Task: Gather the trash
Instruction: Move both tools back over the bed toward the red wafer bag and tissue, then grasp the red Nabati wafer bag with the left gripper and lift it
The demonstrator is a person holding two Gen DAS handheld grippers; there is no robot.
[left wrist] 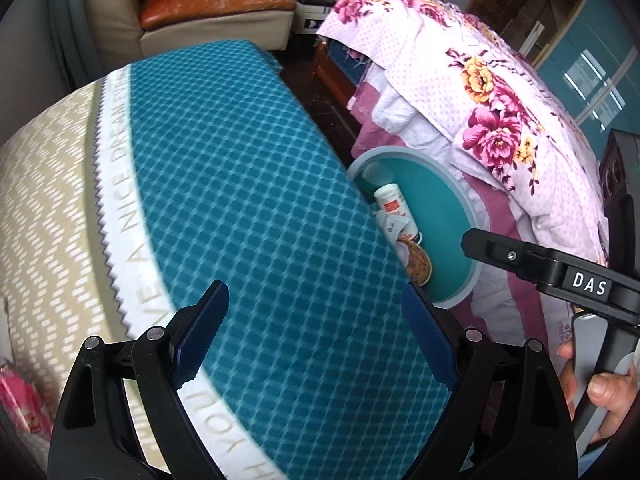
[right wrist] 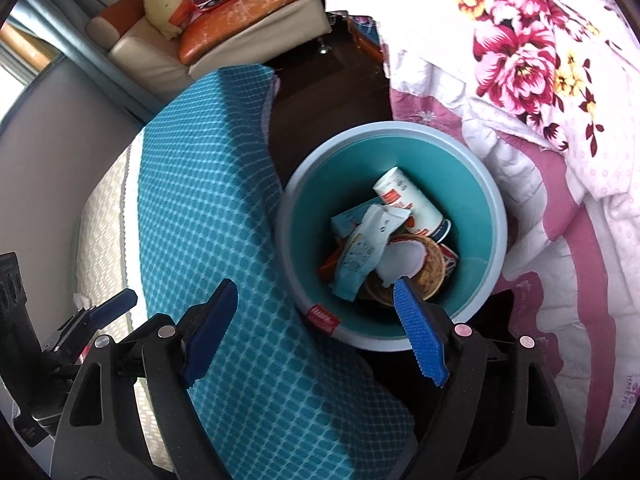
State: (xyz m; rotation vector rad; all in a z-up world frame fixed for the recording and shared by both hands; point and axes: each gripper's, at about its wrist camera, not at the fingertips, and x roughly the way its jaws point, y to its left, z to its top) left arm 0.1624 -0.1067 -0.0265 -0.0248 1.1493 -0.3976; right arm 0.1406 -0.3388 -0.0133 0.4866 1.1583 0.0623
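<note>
A teal trash bin point(right wrist: 496, 208) stands on the dark floor between a mattress and a bed. It holds a white paper cup point(right wrist: 412, 204), a crumpled light wrapper point(right wrist: 360, 252), a round brown bowl point(right wrist: 434, 270) and other scraps. My right gripper point(right wrist: 315, 282) hangs open over the bin's near rim, with nothing between its blue pads. My left gripper point(left wrist: 314, 286) is open above the mattress's blue mesh side point(left wrist: 248, 184) and is also empty. In the left wrist view the bin point(left wrist: 400, 152) is half hidden behind the mattress, with the cup point(left wrist: 394, 208) showing.
A floral quilt point(right wrist: 540, 60) drapes off the bed on the right, close to the bin. The mattress point(right wrist: 208, 200) crowds the bin's left side. A cream and orange sofa point(left wrist: 208, 12) stands at the back. A hand point(left wrist: 608, 400) holds the right gripper's handle.
</note>
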